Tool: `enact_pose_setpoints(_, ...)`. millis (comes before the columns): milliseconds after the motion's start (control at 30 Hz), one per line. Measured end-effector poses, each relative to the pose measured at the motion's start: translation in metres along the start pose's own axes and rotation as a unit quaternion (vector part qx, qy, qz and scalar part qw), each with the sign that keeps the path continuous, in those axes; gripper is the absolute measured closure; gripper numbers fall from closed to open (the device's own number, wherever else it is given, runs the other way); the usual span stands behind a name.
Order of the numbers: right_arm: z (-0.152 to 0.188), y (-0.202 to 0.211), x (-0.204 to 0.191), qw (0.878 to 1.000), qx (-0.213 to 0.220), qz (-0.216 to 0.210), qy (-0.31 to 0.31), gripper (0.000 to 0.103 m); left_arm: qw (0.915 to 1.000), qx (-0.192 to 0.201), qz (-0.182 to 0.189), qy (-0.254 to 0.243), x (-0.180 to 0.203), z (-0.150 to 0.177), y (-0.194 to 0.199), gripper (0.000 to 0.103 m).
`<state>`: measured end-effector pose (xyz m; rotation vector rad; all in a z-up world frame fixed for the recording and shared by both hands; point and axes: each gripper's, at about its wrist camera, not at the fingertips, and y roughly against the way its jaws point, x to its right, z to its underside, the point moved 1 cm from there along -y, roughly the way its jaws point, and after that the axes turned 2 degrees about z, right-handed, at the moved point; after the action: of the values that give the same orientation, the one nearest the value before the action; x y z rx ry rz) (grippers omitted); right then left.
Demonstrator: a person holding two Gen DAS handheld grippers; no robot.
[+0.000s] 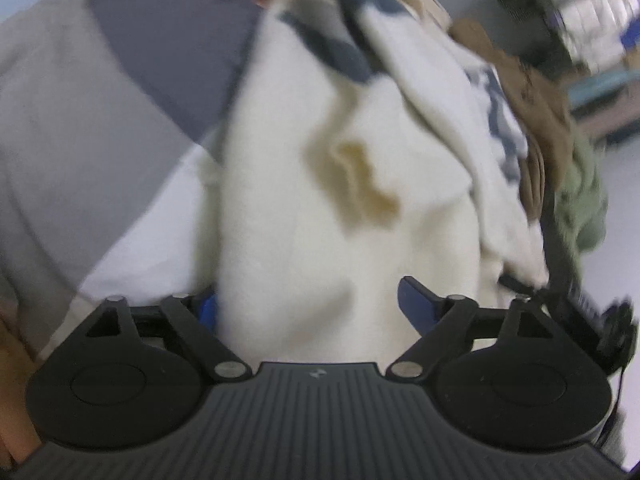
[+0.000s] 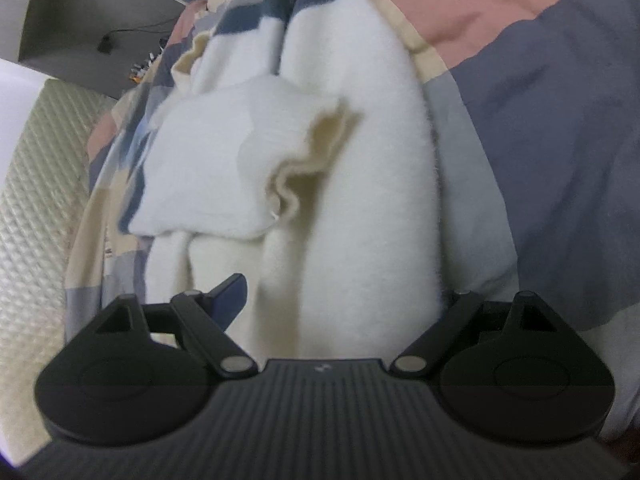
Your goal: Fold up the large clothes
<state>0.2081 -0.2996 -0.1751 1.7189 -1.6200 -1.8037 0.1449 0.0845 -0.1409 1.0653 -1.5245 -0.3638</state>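
A thick white fleece garment (image 1: 320, 200) with navy stripes and beige trim lies bunched on a colour-block bedspread (image 1: 100, 120). My left gripper (image 1: 312, 304) stands wide open around its lower fold. One blue finger (image 1: 416, 300) rests beside the fleece; the other is half buried in it. In the right wrist view the same garment (image 2: 340, 200) shows a folded flap with a wavy beige hem. My right gripper (image 2: 340, 288) is also wide open around the bundle. Its left finger (image 2: 230, 292) shows beside the fleece, and the right finger is hidden behind it.
Brown cloth (image 1: 532, 120) and green cloth (image 1: 584, 200) are heaped at the right of the left wrist view, with a black device part (image 1: 608, 328) below them. A quilted beige surface (image 2: 36, 200) and a grey cabinet (image 2: 80, 20) border the bedspread (image 2: 560, 120).
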Motion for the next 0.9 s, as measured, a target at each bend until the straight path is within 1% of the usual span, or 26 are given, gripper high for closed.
enact_pose_setpoints(33, 0.0, 0.0, 0.0, 1.0, -0.001, -0.007, -0.001, 0.015, 0.9999, -0.006, 0.01, -0.006, 0.003, 0.002, 0.0, 0.012)
enact_pose_setpoints(67, -0.001, 0.0, 0.0, 1.0, -0.003, -0.024, -0.001, 0.015, 0.9996, -0.005, 0.028, -0.003, 0.001, 0.002, 0.001, 0.013)
enact_pose_setpoints(100, -0.001, 0.001, -0.001, 0.999, -0.003, -0.054, -0.002, 0.015, 0.9986, 0.001, 0.053, 0.002, 0.0, 0.003, 0.005, 0.013)
enact_pose_setpoints(167, 0.001, 0.01, -0.001, 0.994, 0.013, -0.106, 0.001, 0.015, 0.9948, 0.019, 0.1, 0.007, -0.001, 0.003, 0.013, 0.013)
enact_pose_setpoints(200, 0.002, 0.015, -0.002, 0.993, 0.023, -0.115, 0.007, 0.015, 0.9929, 0.024, 0.116, 0.008, 0.0, 0.003, 0.016, 0.013)
enact_pose_setpoints(233, 0.005, 0.019, -0.004, 0.993, 0.03, -0.116, 0.015, 0.015, 0.9916, 0.025, 0.127, 0.009, 0.0, 0.003, 0.016, 0.013)
enact_pose_setpoints(267, 0.005, 0.018, -0.006, 0.993, 0.029, -0.112, 0.022, 0.015, 0.9916, 0.023, 0.127, 0.01, 0.0, 0.003, 0.015, 0.013)
enact_pose_setpoints(333, 0.004, 0.01, -0.01, 0.995, 0.013, -0.098, 0.027, 0.015, 0.9938, 0.011, 0.11, 0.013, -0.001, 0.005, 0.008, 0.013)
enact_pose_setpoints(400, 0.002, 0.001, -0.007, 0.997, -0.005, -0.077, 0.017, 0.016, 0.9954, -0.001, 0.094, 0.014, 0.002, 0.009, -0.003, 0.013)
enact_pose_setpoints(433, 0.001, -0.003, -0.005, 0.998, -0.011, -0.066, 0.01, 0.019, 0.9957, -0.007, 0.092, 0.011, 0.004, 0.01, -0.007, 0.013)
enact_pose_setpoints(467, -0.001, -0.006, -0.003, 0.998, -0.013, -0.053, 0.003, 0.027, 0.9957, -0.01, 0.092, 0.008, 0.005, 0.01, -0.011, 0.013)
enact_pose_setpoints(500, -0.004, -0.009, -0.002, 0.999, -0.013, -0.041, -0.004, 0.031, 0.9958, -0.011, 0.09, 0.001, 0.008, 0.011, -0.013, 0.013)
enact_pose_setpoints(533, -0.005, -0.011, -0.001, 0.999, -0.012, -0.032, -0.008, 0.042, 0.996, -0.01, 0.088, -0.005, 0.009, 0.012, -0.016, 0.016)
enact_pose_setpoints(567, -0.005, -0.013, -0.003, 1.0, -0.011, -0.027, -0.004, 0.058, 0.9962, -0.006, 0.086, -0.013, 0.012, 0.013, -0.014, 0.026)
enact_pose_setpoints(600, -0.005, -0.012, -0.006, 1.0, -0.012, -0.025, 0.005, 0.067, 0.9963, -0.003, 0.084, -0.018, 0.013, 0.014, -0.014, 0.034)
enact_pose_setpoints(633, -0.001, -0.009, -0.006, 0.999, -0.011, -0.031, 0.015, 0.072, 0.9969, -0.003, 0.076, -0.021, 0.014, 0.015, -0.012, 0.055)
enact_pose_setpoints(667, -0.001, -0.005, -0.008, 0.999, -0.008, -0.041, 0.023, 0.075, 0.9973, -0.006, 0.07, -0.021, 0.016, 0.015, -0.015, 0.074)
enact_pose_setpoints(733, -0.001, 0.003, -0.009, 0.998, -0.003, -0.061, 0.032, 0.078, 0.9972, 0.005, 0.075, -0.007, 0.014, 0.013, -0.013, 0.083)
enact_pose_setpoints(767, -0.001, 0.008, -0.01, 0.997, -0.001, -0.066, 0.033, 0.08, 0.9961, 0.018, 0.086, 0.0, 0.013, 0.011, -0.006, 0.085)
enact_pose_setpoints(800, -0.002, 0.015, -0.011, 0.997, 0.003, -0.075, 0.033, 0.08, 0.9941, 0.033, 0.103, 0.006, 0.012, 0.01, 0.003, 0.086)
enact_pose_setpoints(867, -0.005, 0.032, -0.013, 0.993, 0.016, -0.111, 0.03, 0.083, 0.9875, 0.066, 0.142, 0.018, 0.012, 0.007, 0.024, 0.087)
enact_pose_setpoints(900, -0.007, 0.039, -0.016, 0.991, 0.02, -0.125, 0.039, 0.083, 0.9838, 0.08, 0.159, 0.023, 0.012, 0.006, 0.035, 0.088)
